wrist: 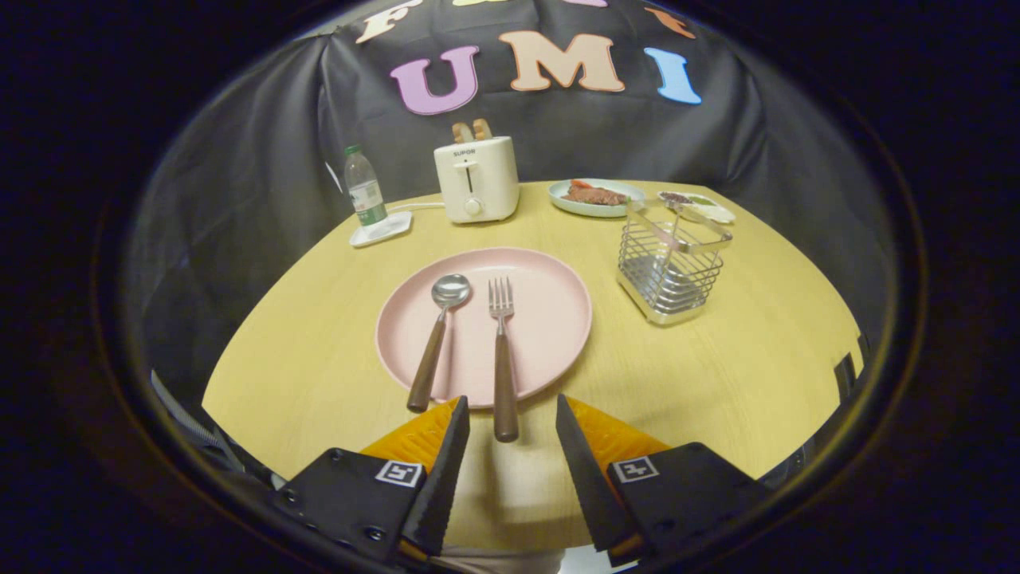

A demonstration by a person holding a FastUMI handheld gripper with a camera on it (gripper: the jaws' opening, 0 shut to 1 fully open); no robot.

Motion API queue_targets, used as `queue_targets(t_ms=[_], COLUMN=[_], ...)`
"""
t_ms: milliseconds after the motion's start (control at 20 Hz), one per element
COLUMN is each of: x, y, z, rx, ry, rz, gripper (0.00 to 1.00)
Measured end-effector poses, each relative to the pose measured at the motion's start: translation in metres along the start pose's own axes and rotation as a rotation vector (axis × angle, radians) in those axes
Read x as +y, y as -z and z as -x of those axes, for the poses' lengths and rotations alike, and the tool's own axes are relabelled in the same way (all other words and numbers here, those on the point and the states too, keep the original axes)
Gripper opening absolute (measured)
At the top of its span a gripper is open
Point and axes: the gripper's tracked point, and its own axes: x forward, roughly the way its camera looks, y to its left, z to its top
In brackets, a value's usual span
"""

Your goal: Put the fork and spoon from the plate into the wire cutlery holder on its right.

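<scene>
A pink plate (550, 319) lies on the yellow table just ahead of my fingers. On it rest a spoon (437, 335) and a fork (502, 359), both with brown handles pointing toward me. The fork's handle end overhangs the plate rim and reaches into the gap between my fingertips. The spoon's handle ends just ahead of my left finger. My gripper (512, 406) is open and touches neither piece. To the right of the plate stands the wire cutlery holder (671, 267), upright and empty.
Beyond the plate stand a white toaster (476, 178) with bread in it, a plastic bottle (364, 187) on a small white tray (382, 229), a plate of food (596, 197) and a small dish (705, 207) behind the holder. The round table's edge (239, 351) curves off left and right.
</scene>
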Motion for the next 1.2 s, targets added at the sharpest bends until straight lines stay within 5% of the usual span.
queue_targets(t_ms=[350,750,1200], x=[0.003,-0.003,-0.003], y=[0.0,-0.014,-0.042], z=[-0.005,0.0,0.031], rx=[0.035,0.014,0.034], ry=[-0.013,0.027,-0.026], rz=[0.013,0.024,0.067], gripper=[0.19,0.03,0.03])
